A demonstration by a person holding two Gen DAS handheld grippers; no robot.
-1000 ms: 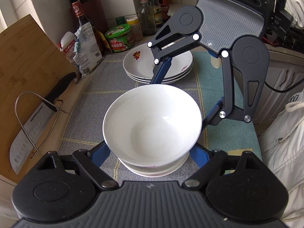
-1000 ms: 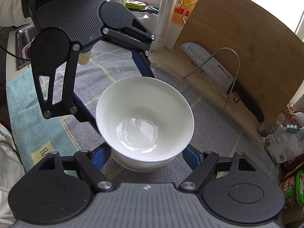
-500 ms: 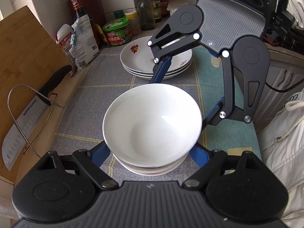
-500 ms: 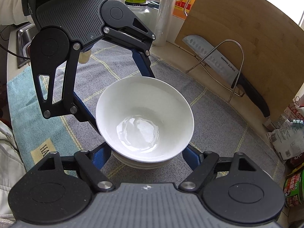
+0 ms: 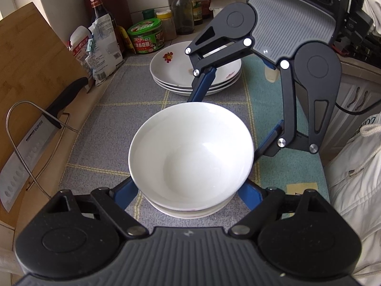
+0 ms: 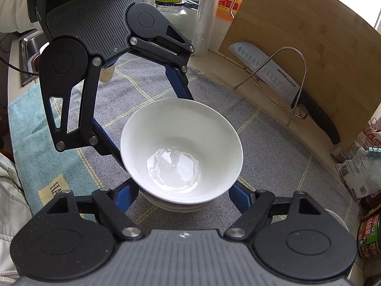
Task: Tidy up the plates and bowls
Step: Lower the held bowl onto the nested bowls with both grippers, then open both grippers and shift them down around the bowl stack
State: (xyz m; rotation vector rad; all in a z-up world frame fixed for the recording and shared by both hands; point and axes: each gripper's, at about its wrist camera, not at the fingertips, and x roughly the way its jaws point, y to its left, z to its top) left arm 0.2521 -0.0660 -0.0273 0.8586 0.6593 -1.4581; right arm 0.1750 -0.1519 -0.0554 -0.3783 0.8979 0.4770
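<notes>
Left gripper (image 5: 190, 190): blue fingers (image 5: 126, 194) about half spread, one at 9 and one at 3 of the white bowl (image 5: 190, 152). Pads look to be against its lower wall, though the contact sits under the rim (can't confirm a firm clamp).

Right gripper (image 6: 183, 196): same story from the opposite side, fingers (image 6: 123, 196) half spread and straddling the bowl (image 6: 181, 152).

The bowl is upright, nested on top of a short stack of bowls (image 5: 190, 211) on the grey checked mat (image 5: 107, 124).

At 12 in the left view: stack of floral plates (image 5: 173, 71) behind the right gripper's linkage, well apart from the bowls.

At 9: cleaver (image 5: 31, 143) in a wire stand (image 5: 21, 128), leaning on the bamboo cutting board (image 5: 31, 54).

At 11: condiment bottles, a green-lidded tub (image 5: 146, 35).

At 3: teal towel (image 5: 269, 119) (a white sleeve (image 5: 357, 190) at the edge).
</notes>
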